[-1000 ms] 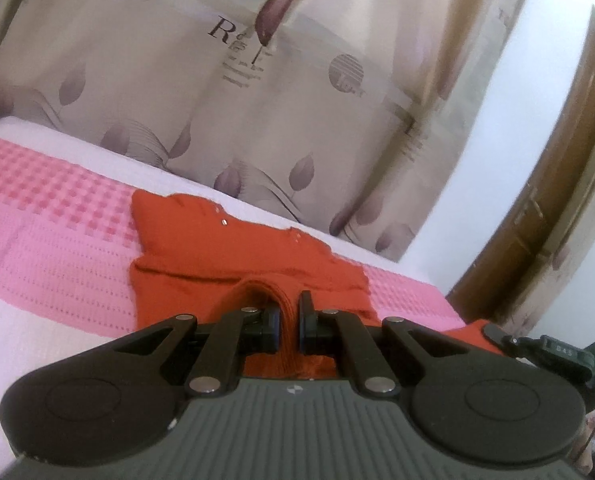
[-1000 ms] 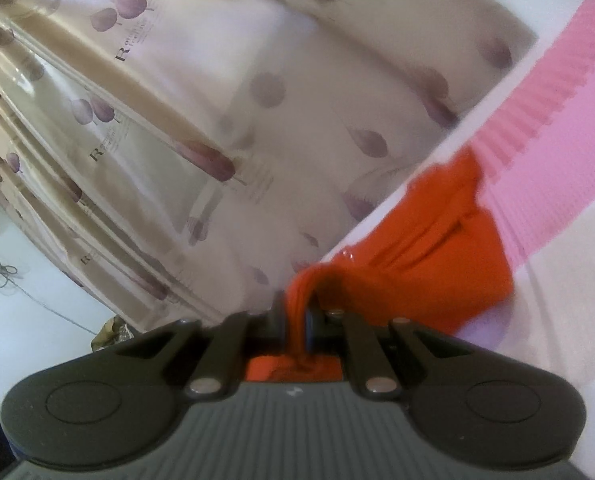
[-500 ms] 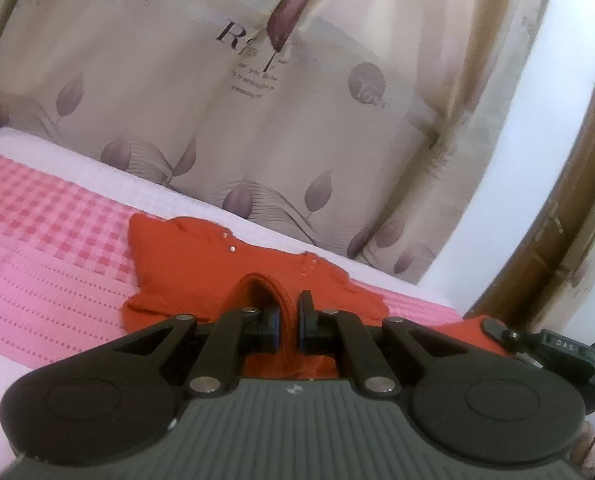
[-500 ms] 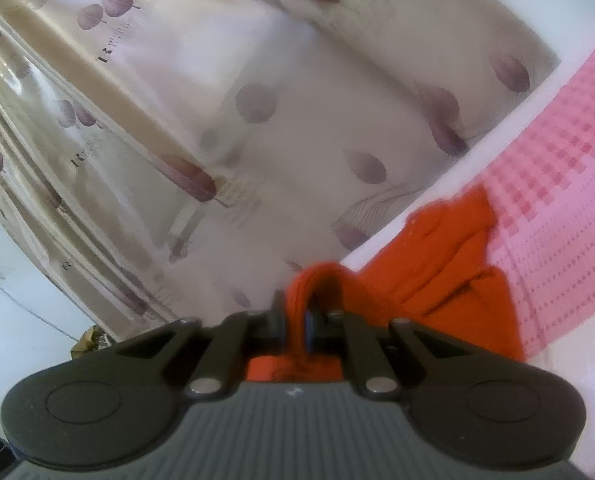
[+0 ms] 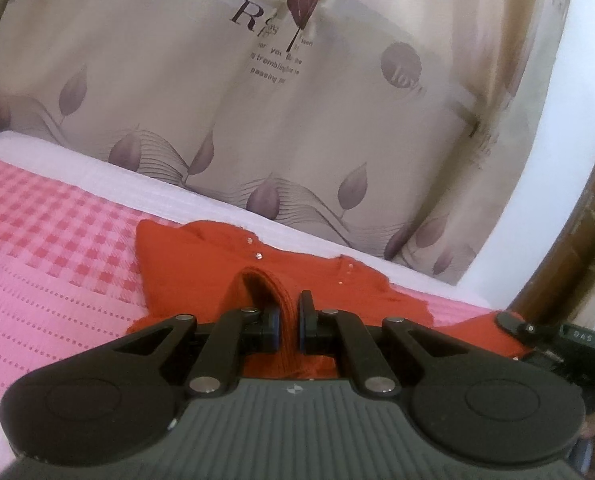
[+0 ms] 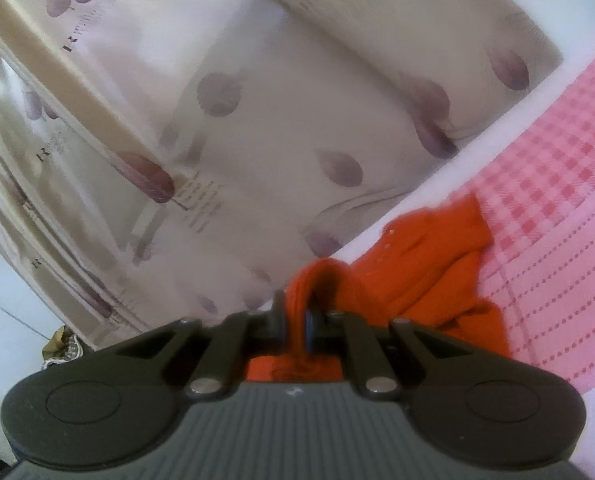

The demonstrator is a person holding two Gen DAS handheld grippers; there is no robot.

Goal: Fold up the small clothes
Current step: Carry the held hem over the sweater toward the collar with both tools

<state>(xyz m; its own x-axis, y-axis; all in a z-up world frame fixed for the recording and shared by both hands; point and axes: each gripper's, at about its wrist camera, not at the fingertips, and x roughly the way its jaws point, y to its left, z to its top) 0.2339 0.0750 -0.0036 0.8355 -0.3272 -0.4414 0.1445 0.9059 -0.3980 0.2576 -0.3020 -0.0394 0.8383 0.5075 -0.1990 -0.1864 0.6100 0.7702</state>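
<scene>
— Both grippers have carried their folds of the orange top (image 5: 201, 268) further toward the curtain (image 5: 257, 120) since a moment ago; more checked pink bedspread (image 5: 49, 240) shows now.

— Still pinched?

— Yes, the left gripper (image 5: 288, 322) is clamped narrow on a ridge of the cloth, the right gripper (image 6: 296, 326) likewise. The rest lies on the bed's far edge, curtain close behind, a wooden door frame (image 5: 577, 240) beside it.

Curtain (image 5: 257, 120) close behind bed (image 5: 57, 280)
</scene>
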